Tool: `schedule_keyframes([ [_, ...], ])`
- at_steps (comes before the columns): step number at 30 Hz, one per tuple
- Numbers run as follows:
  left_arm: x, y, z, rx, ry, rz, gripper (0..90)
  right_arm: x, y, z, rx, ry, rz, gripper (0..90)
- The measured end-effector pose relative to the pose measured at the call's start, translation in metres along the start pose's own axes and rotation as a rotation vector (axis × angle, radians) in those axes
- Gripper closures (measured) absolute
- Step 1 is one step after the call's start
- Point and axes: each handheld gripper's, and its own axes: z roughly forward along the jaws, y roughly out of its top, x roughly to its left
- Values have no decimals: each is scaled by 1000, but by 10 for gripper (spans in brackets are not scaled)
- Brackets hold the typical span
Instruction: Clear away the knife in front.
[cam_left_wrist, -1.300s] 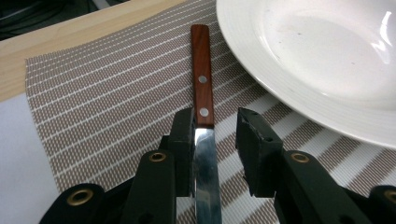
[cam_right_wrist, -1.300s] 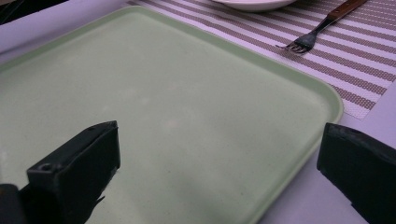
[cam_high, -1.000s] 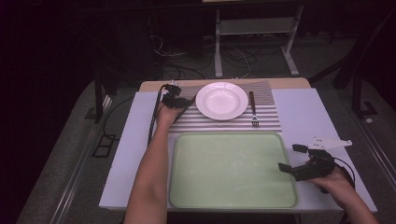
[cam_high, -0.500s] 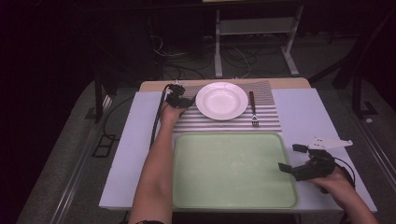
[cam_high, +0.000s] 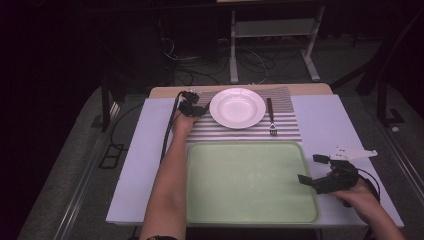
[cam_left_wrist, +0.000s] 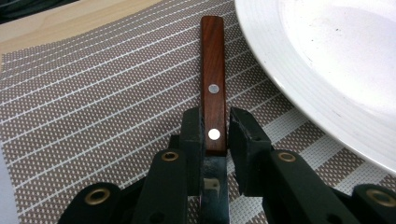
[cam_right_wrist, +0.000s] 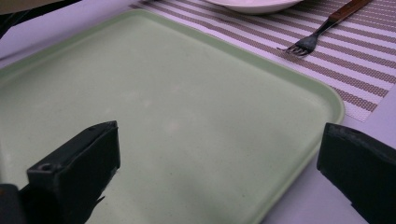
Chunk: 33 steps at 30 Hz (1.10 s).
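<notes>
A knife with a brown wooden handle (cam_left_wrist: 213, 93) lies on the striped placemat (cam_left_wrist: 93, 93), just left of the white plate (cam_left_wrist: 336, 60). My left gripper (cam_left_wrist: 215, 135) straddles the handle's near end. Its jaws have just been closing, and a thin gap still shows on the right side. From above, that gripper (cam_high: 192, 107) sits beside the plate (cam_high: 237, 107) and my hand hides the knife. My right gripper (cam_high: 311, 169) hangs open at the right edge of the green tray (cam_high: 250, 180), with nothing between its jaws (cam_right_wrist: 215, 140).
A wooden-handled fork (cam_high: 270, 117) lies on the placemat (cam_high: 290, 125) right of the plate, tines toward me; it also lies beyond the tray (cam_right_wrist: 187, 116) as the fork (cam_right_wrist: 322, 30). The pale table (cam_high: 330, 120) ends near my forearms. Cables trail off its left side.
My left gripper has edged slightly toward the plate. The right hand has kept still.
</notes>
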Motion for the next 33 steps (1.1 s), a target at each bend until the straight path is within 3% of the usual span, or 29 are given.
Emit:
schedule_keyframes([
  [23, 1, -1, -3, 11, 7, 10, 772, 0, 0, 0, -2, 1, 1, 0],
  [33, 8, -3, -22, 10, 15, -5, 772, 1, 0, 0, -2, 2, 1, 0],
])
